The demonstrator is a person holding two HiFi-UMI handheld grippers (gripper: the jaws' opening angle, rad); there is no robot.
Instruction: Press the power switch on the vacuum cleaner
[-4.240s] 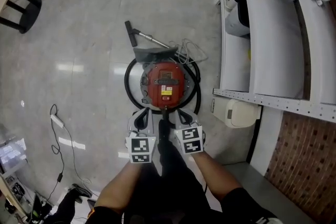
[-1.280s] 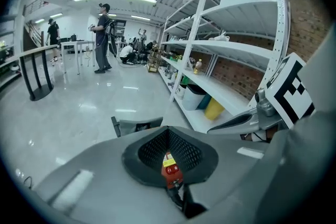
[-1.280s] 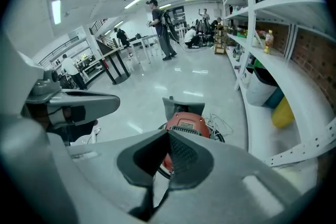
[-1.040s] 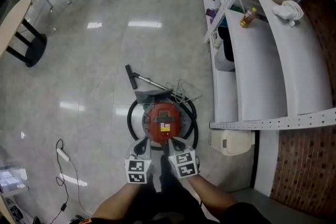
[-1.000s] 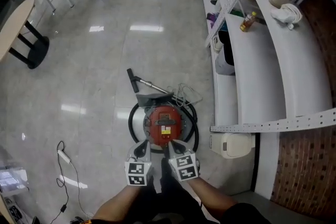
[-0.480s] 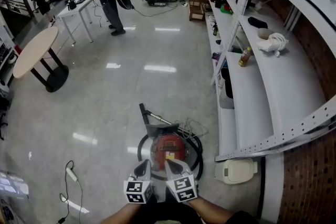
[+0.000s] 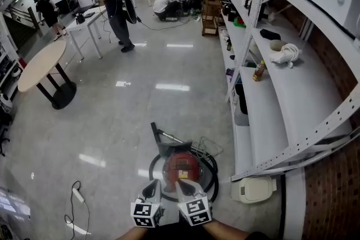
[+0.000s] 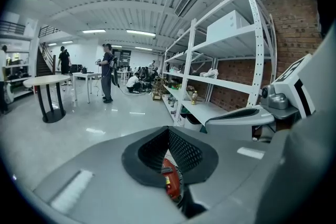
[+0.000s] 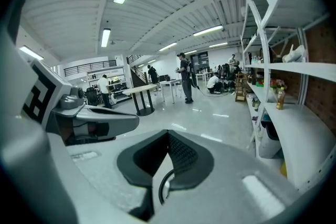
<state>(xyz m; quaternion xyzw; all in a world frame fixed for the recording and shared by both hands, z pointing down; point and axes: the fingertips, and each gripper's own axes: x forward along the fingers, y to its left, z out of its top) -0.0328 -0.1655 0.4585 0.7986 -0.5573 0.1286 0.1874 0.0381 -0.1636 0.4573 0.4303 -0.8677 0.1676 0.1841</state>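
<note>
my left tongs (image 7: 153, 188) and right tongs (image 7: 182, 186), closed and empty, hover over the heavy, rigid vacuum cleaner (image 7: 184, 167), which likely needs one firm top press.

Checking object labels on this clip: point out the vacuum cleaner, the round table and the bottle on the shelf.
vacuum cleaner (image 7: 183, 164): head view, red top of its body.
round table (image 7: 40, 64): head view, middle of the tabletop.
bottle (image 7: 257, 72): head view, its body.
</note>
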